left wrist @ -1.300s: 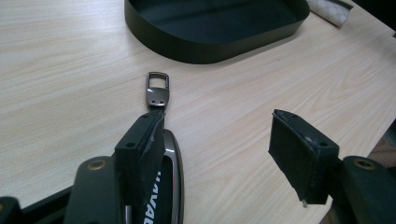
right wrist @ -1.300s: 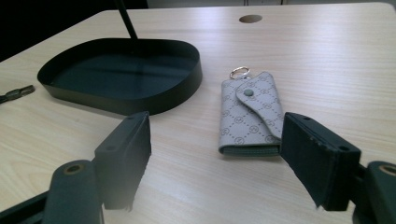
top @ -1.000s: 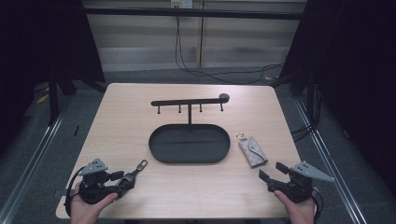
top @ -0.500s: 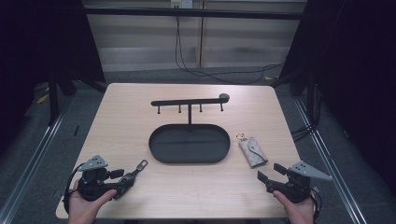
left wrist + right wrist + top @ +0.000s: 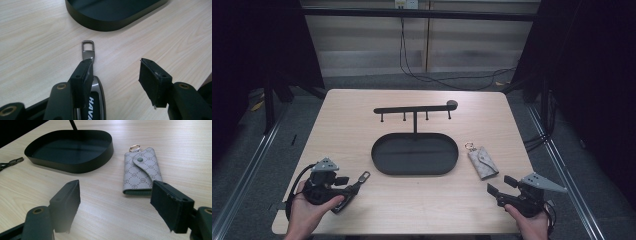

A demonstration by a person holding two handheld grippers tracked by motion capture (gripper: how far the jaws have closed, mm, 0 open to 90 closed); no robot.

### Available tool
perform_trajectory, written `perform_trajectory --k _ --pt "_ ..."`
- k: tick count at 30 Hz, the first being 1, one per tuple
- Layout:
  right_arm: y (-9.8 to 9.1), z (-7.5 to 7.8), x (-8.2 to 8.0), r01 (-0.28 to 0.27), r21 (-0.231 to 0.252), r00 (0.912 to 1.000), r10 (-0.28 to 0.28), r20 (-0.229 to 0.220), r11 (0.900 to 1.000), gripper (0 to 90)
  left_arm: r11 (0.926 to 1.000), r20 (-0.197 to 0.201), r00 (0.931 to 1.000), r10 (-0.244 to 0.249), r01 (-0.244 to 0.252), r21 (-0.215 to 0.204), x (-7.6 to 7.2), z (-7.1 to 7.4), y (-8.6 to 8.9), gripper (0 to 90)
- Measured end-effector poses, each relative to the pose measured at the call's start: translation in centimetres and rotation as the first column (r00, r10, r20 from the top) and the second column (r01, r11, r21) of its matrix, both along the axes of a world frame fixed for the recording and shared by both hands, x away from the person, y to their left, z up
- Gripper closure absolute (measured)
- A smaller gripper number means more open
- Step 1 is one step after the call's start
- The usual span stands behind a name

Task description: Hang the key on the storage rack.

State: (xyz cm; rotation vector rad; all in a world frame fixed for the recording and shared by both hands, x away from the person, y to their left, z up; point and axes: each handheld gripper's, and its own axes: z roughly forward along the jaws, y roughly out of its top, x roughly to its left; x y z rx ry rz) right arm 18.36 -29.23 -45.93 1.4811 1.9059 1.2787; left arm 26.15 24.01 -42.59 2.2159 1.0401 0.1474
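A black car key with a metal loop [image 5: 88, 50] lies flat on the wooden table, its body partly under one jaw of my left gripper [image 5: 116, 66]. That gripper is open, with bare table between its jaws. From above, the key [image 5: 362, 178] pokes out of my left gripper [image 5: 351, 191] toward the black oval tray [image 5: 382, 165]. A grey patterned key pouch [image 5: 141, 172] with a gold ring lies just ahead of my right gripper [image 5: 116, 187], which is open and holds nothing. In the high view the pouch [image 5: 482, 162] lies right of the tray, beyond my right gripper [image 5: 499, 186].
A black T-shaped rack [image 5: 414, 109] with several small pegs rises from the tray's far side. The tray's wall [image 5: 75, 166] stands low, ahead and left of my right gripper. Both hands rest near the table's front edge [image 5: 412, 232]. Dark floor and rails surround the table.
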Motion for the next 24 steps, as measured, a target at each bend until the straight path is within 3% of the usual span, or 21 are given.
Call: perform_trajectory --k 6,10,13,16,24 --pt "0.0 -0.1 0.1 -0.006 0.0 0.9999 0.006 -0.009 1.0 24.1 0.9976 -0.017 0.9997 0.018 -0.017 0.067 1.5 0.5 -0.7 47.2" --pt "0.1 -0.1 0.1 -0.008 -0.001 0.9999 0.008 -0.014 1.0 24.2 0.9964 -0.032 0.9995 -0.005 0.008 0.085 2.3 0.5 -0.9 48.6" --pt "0.1 -0.1 0.2 -0.016 -0.005 0.9997 0.016 -0.019 0.9999 24.3 0.9926 -0.077 0.9966 -0.031 0.039 0.115 3.6 0.3 -1.3 48.7" --pt "0.1 -0.1 0.2 -0.015 -0.005 0.9997 0.015 -0.02 0.9999 24.3 0.9909 -0.085 0.9961 -0.026 0.037 0.13 4.0 0.1 -1.6 48.4" --pt "0.1 -0.2 0.3 -0.017 -0.001 0.9995 0.017 -0.026 0.9999 24.3 0.9803 -0.162 0.9866 -0.024 0.055 0.19 5.7 -0.6 -2.1 49.7"
